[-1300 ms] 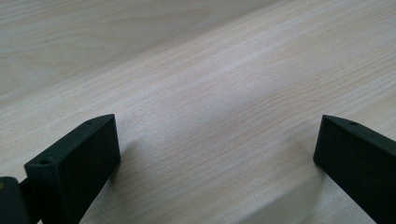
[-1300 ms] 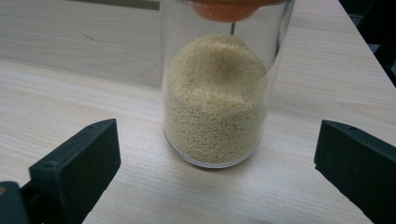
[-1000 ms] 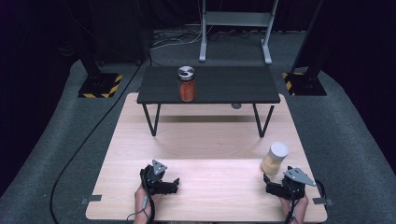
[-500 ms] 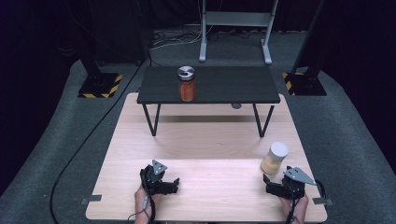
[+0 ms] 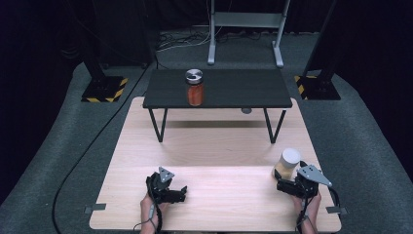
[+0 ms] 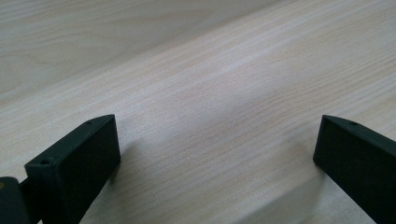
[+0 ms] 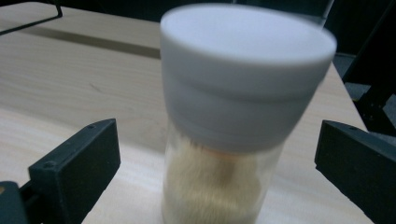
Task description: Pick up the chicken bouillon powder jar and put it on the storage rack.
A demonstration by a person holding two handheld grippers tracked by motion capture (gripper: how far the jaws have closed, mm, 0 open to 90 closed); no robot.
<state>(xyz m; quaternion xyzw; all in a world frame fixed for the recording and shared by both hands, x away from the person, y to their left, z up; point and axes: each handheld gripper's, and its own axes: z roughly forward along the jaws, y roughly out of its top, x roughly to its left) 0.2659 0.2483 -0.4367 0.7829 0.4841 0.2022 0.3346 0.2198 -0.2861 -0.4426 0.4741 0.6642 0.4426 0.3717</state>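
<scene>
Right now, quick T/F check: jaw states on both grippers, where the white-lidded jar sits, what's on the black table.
1. The right gripper has its jaws shut on the white-lidded jar. False: the jaws stand wide open on either side of it, apart from it.
2. The left gripper is open over bare wood. True.
3. The white-lidded jar stands upright on the wooden table. True.
4. The orange-filled jar lies on its side. False: it stands upright on the black table.
5. The left gripper holds a jar. False: nothing sits between its jaws.
</scene>
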